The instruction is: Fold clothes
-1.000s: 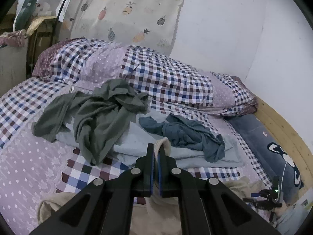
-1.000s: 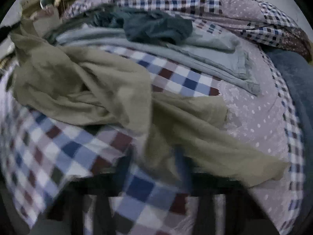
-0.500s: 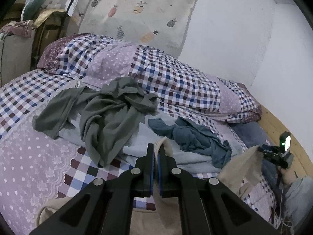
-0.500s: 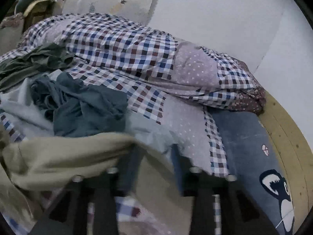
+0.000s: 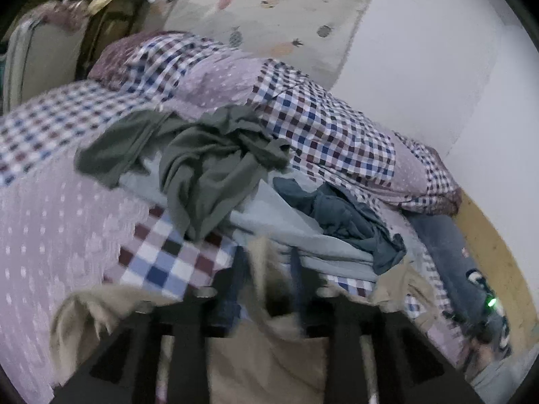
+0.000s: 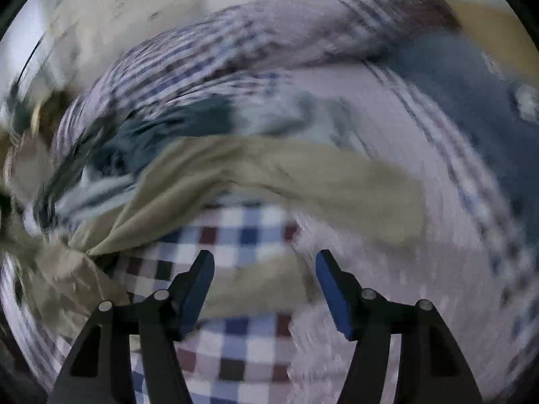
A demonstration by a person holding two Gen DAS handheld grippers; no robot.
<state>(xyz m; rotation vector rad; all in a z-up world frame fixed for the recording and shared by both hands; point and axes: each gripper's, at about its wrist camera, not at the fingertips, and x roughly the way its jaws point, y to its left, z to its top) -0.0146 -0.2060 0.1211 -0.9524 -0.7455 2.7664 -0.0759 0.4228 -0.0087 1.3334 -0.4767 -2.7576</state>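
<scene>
Looking along the left tongs (image 5: 267, 259), I am seeing their fingers blurred and standing a little apart, released rather than clenched. A ridge of the beige garment (image 5: 269, 353) is rising between them, and I cannot tell whether either finger is touching it. That garment is lying nearest to me on the sheet (image 5: 50, 219), spreading out to left and right under the tongs' arms.

The right tongs (image 6: 264, 262) are gaping wide and gripping nothing. They are hovering over a near fold of the beige garment (image 6: 303, 175) and the checked sheet (image 6: 242, 232). The rest of the garment is stretching across the middle of that view, which is heavily smeared.

Farther off, the other clothes are waiting in a heap. A green garment (image 5: 209, 168) is sprawling at the left, crumpled. A blue-grey one (image 5: 343, 212) is bunching at the right, and the right view is showing it too as a dark smear (image 6: 175, 124) beyond the beige cloth. Both are resting on a pale blue cloth (image 5: 286, 222).

Behind the heap, a checked quilt (image 5: 320, 128) is lying piled along the far side. A dark blue pillow (image 5: 448, 252) is lying at the right, beside the wooden bed frame (image 5: 488, 235).
</scene>
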